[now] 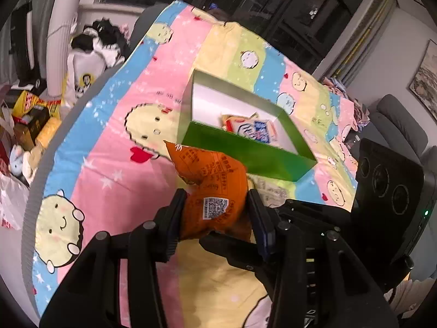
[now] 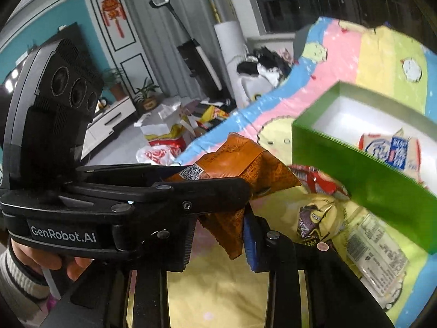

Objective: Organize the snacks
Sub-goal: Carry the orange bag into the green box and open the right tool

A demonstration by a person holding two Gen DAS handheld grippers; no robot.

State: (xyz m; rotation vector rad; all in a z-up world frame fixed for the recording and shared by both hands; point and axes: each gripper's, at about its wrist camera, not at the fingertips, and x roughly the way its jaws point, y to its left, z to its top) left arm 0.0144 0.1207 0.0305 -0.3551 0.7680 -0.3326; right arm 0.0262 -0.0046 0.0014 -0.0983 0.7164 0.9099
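Left gripper (image 1: 217,213): jaws clamped on the orange snack packet (image 1: 210,180), held above the cartoon-print bedsheet (image 1: 109,142), long axis pointing ahead toward the green box (image 1: 245,153), which lies just beyond and holds one blue-and-white packet (image 1: 254,129). Right gripper (image 2: 218,235): jaws apart, astride the orange packet's lower corner, not visibly gripping; red packet (image 2: 319,180) and yellow packet (image 2: 322,213) lie against the box's near wall. Legible: "GenRobot.AI" on the left gripper body, a QR code on the orange packet; other print too blurred.
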